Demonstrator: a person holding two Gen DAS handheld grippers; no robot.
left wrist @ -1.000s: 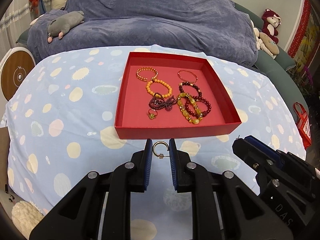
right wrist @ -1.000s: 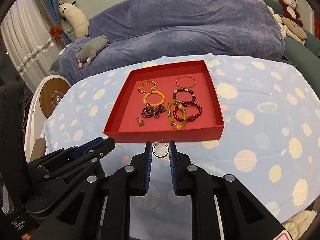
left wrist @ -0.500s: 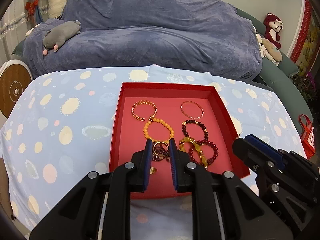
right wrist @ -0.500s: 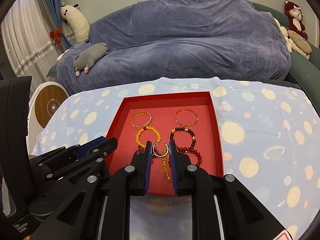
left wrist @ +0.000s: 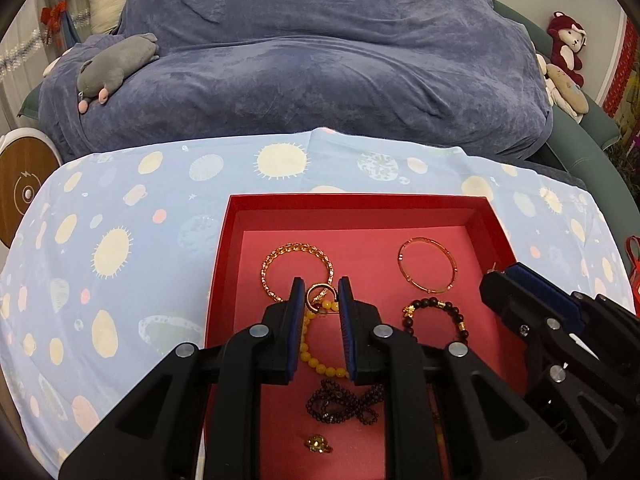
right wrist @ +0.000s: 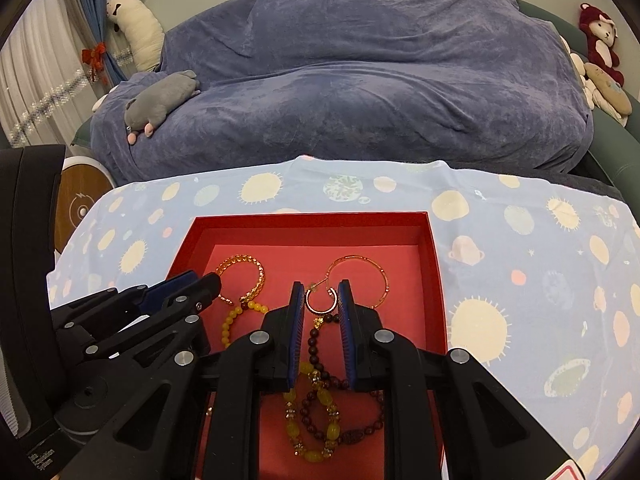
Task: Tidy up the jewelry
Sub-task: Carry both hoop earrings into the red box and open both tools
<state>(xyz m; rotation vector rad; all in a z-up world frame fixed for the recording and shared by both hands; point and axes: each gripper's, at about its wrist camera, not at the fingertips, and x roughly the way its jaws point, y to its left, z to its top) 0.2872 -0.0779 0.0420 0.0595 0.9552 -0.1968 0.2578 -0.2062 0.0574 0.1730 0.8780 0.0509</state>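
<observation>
A red tray (left wrist: 352,203) on the spotted cloth holds several bracelets: a gold chain one (left wrist: 297,270), a thin gold bangle (left wrist: 427,265), a yellow bead one (left wrist: 316,360), dark bead ones (left wrist: 434,316) and a small gold ring (left wrist: 318,443). My left gripper (left wrist: 320,298) is shut on a gold hoop earring (left wrist: 319,296), held over the tray's left half. My right gripper (right wrist: 319,300) is shut on a second hoop earring (right wrist: 320,302), held over the tray (right wrist: 312,219) near the thin bangle (right wrist: 362,280). The right gripper also shows in the left wrist view (left wrist: 516,280).
A blue-covered sofa (left wrist: 320,80) stands behind the table with a grey plush toy (left wrist: 116,68) on it. Stuffed toys (left wrist: 566,68) sit at the right. A round wooden-faced device (left wrist: 24,192) stands at the left. The spotted tablecloth (left wrist: 120,248) surrounds the tray.
Both grippers have moved forward from in front of the tray to over its inside, each still holding its hoop earring.
</observation>
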